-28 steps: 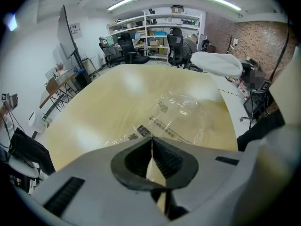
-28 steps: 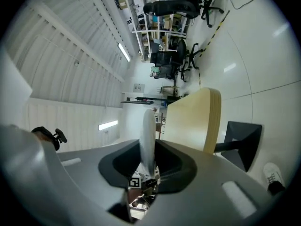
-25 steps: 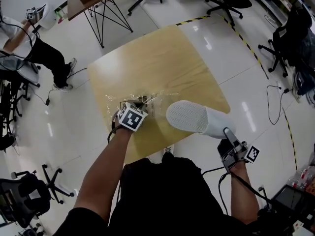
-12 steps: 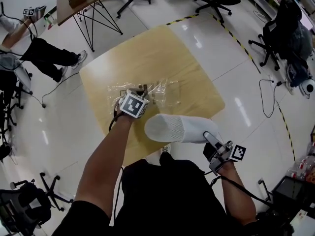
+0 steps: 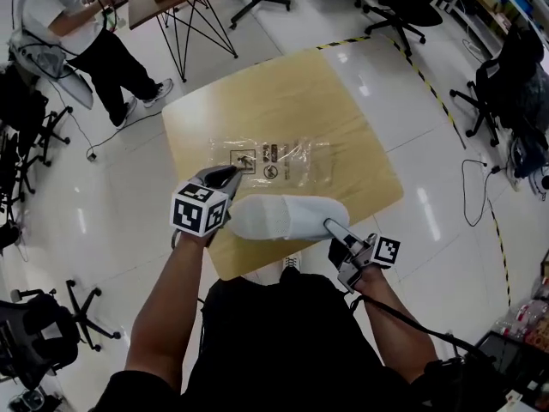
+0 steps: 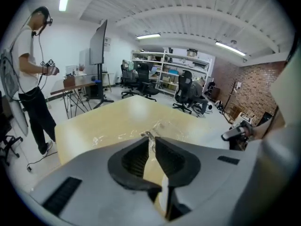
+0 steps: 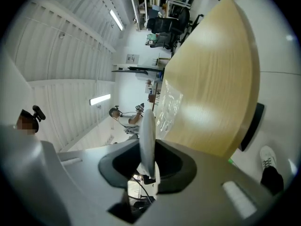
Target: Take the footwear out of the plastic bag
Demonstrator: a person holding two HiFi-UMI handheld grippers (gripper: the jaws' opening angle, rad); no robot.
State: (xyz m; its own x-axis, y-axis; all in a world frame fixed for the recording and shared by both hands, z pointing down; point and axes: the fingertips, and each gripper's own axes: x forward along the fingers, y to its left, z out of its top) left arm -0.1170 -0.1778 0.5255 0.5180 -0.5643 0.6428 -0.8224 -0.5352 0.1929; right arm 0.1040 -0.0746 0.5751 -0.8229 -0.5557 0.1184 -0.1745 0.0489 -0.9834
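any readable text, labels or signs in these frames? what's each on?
No text reads clearly.
On the plastic bag: dark printed symbols and small print, too small to read.
Cubes on the left gripper and right gripper: black-and-white square markers, no letters.
The wall notice in the left gripper view: too blurred to read.
On the white slipper: no print visible.

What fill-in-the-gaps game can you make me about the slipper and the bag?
The slipper is held by the ___ gripper.
The plastic bag lies flat on the ___.
The slipper's colour is ___.
The slipper is already ___ of the plastic bag.
Missing words: right, table, white, out.
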